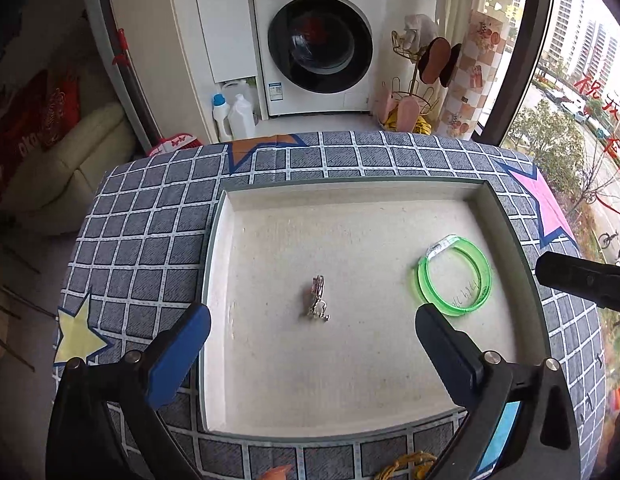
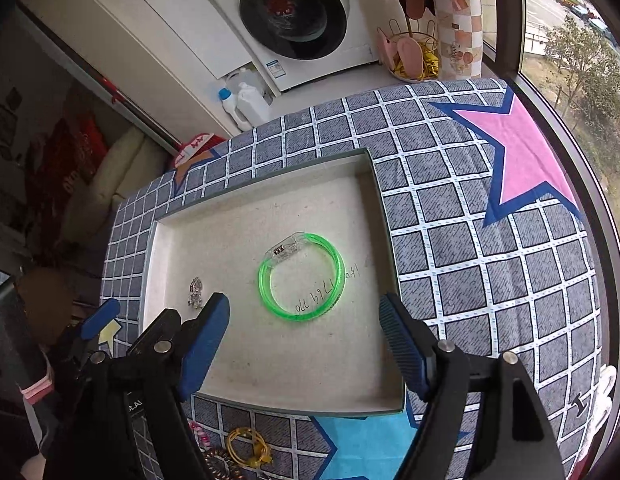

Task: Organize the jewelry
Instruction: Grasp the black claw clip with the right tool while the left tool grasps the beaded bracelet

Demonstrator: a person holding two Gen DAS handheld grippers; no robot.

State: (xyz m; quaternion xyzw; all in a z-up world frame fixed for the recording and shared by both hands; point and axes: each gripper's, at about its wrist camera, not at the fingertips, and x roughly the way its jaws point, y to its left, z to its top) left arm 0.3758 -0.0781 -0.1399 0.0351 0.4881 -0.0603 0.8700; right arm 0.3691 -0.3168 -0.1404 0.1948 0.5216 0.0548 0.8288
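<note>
A shallow white tray (image 1: 226,240) (image 2: 373,184) lies on a grey checked cloth. In it lie a green translucent bracelet (image 1: 481,268) (image 2: 335,252) with a clear clasp and a small silver and pink charm (image 1: 318,298) (image 2: 195,291). My left gripper (image 1: 311,346) is open and empty above the tray's near side, the charm just ahead between its fingers. My right gripper (image 2: 304,340) is open and empty above the tray's near edge, the bracelet just ahead. A yellow cord bracelet (image 2: 248,450) (image 1: 405,466) and a brown spiral hair tie (image 2: 220,466) lie on the cloth in front of the tray.
The cloth-covered table (image 1: 150,220) (image 2: 489,260) has printed stars. Behind it stand a washing machine (image 1: 317,36), detergent bottles (image 1: 234,118) and a wire rack with slippers (image 1: 413,92). A window is at the right. The right gripper's finger (image 1: 581,280) shows at the left view's right edge.
</note>
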